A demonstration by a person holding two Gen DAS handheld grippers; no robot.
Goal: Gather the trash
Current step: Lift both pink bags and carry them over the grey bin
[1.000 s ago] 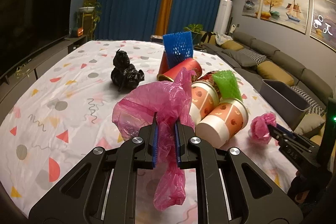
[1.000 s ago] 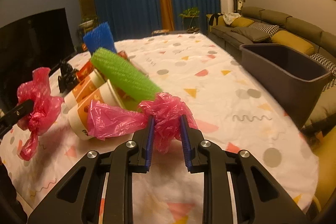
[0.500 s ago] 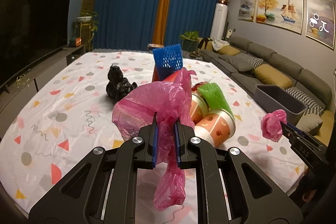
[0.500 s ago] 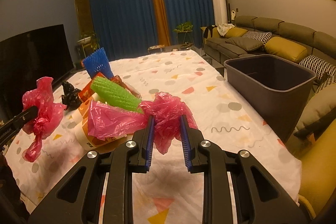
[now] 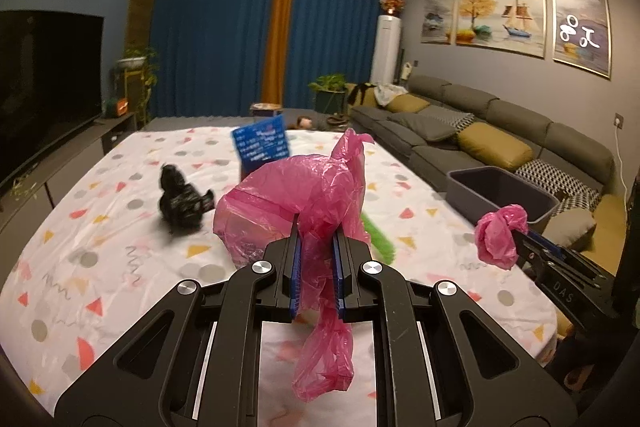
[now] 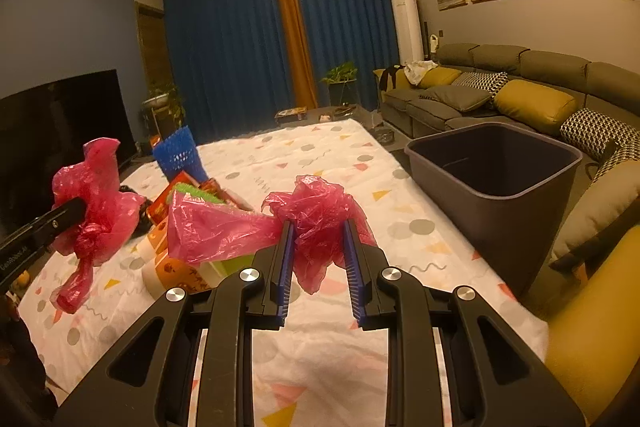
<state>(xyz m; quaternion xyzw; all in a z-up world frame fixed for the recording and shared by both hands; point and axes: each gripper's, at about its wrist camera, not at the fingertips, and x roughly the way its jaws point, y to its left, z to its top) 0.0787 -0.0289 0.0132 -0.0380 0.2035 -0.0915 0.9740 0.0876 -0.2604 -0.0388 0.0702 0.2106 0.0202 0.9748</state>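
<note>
A pink plastic bag (image 5: 296, 199) holds paper cups (image 6: 176, 267), a green foam net (image 5: 378, 239) and a blue foam net (image 5: 262, 143). My left gripper (image 5: 316, 251) is shut on one handle of the bag. My right gripper (image 6: 318, 247) is shut on the other handle (image 6: 316, 215). The bag hangs stretched between them above the patterned tablecloth (image 5: 100, 227). In the left wrist view the right gripper (image 5: 520, 239) shows at the right with its pink handle (image 5: 500, 235). In the right wrist view the left gripper (image 6: 76, 207) shows at the left.
A crumpled black bag (image 5: 180, 199) lies on the cloth to the left. A dark grey bin (image 6: 496, 171) stands off the table's right edge, beside a grey sofa (image 5: 480, 123). A television (image 5: 44, 79) stands at the left.
Both grippers have risen with the bag handles, lifting the pink bag and the trash inside it up from the table. The grey bin now shows lower in both views.
</note>
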